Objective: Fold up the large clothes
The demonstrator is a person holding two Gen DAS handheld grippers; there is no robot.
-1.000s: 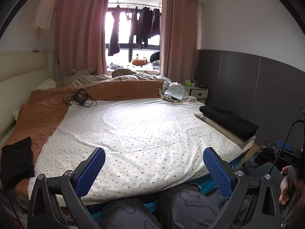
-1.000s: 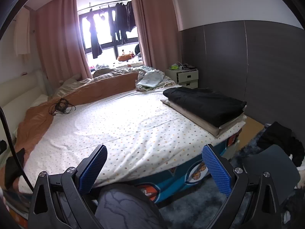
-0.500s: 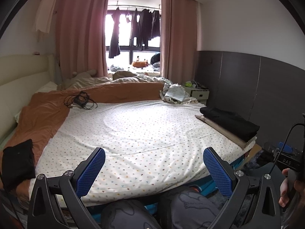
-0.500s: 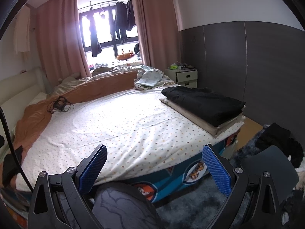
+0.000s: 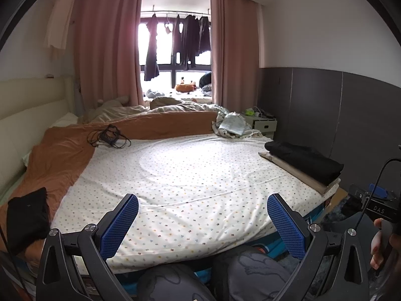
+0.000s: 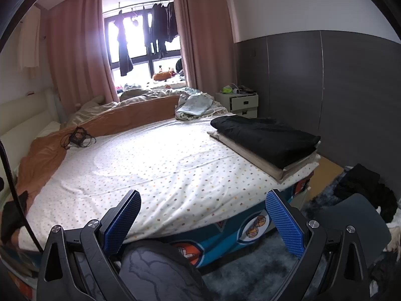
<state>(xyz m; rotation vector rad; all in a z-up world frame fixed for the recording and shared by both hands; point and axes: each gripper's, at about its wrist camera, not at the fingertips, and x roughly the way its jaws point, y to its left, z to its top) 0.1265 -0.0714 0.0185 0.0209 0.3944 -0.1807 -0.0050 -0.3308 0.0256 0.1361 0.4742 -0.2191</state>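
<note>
Two grippers, both held low at the foot of the bed (image 5: 190, 175), both spread wide with nothing between the pads. Left gripper (image 5: 200, 224) looks straight up the mattress; right gripper (image 6: 201, 219) looks across it toward the right-hand corner.

Change over the last second: small. Both views have drifted back and slightly up, so a little more of the dotted sheet and the blue bed side shows below it. Jaws unchanged, wide throughout. Nothing on the bed has moved.

Clothes:
- Folded stack (image 6: 265, 143) on the right edge of the bed: black garment on top of a beige one, squared off, looks finished.
- Small black item (image 5: 27, 215) at the near left corner, lying on the orange cover (image 5: 62, 155), folded or bunched; cannot tell which.
- Pale crumpled cloth (image 6: 195, 106) at the far right, near the nightstand (image 6: 241, 101).
- Dark heap (image 6: 363, 188) on the floor at right, beside a grey chair back. Probably the unfolded supply, though that is a guess.

Other: tangle of cable (image 5: 107, 136) on the far left of the sheet. Knees of the person (image 5: 175, 283) at the bottom of both views. A hand (image 5: 378, 245) at the right edge of the left view.

Reading: middle of the sheet is bare, so no garment is in work. Judged to be between items: one stack done, next piece not yet fetched. The backing-off fits turning toward the floor heap. Next pick needs a garment brought up and spread flat on the open sheet.
</note>
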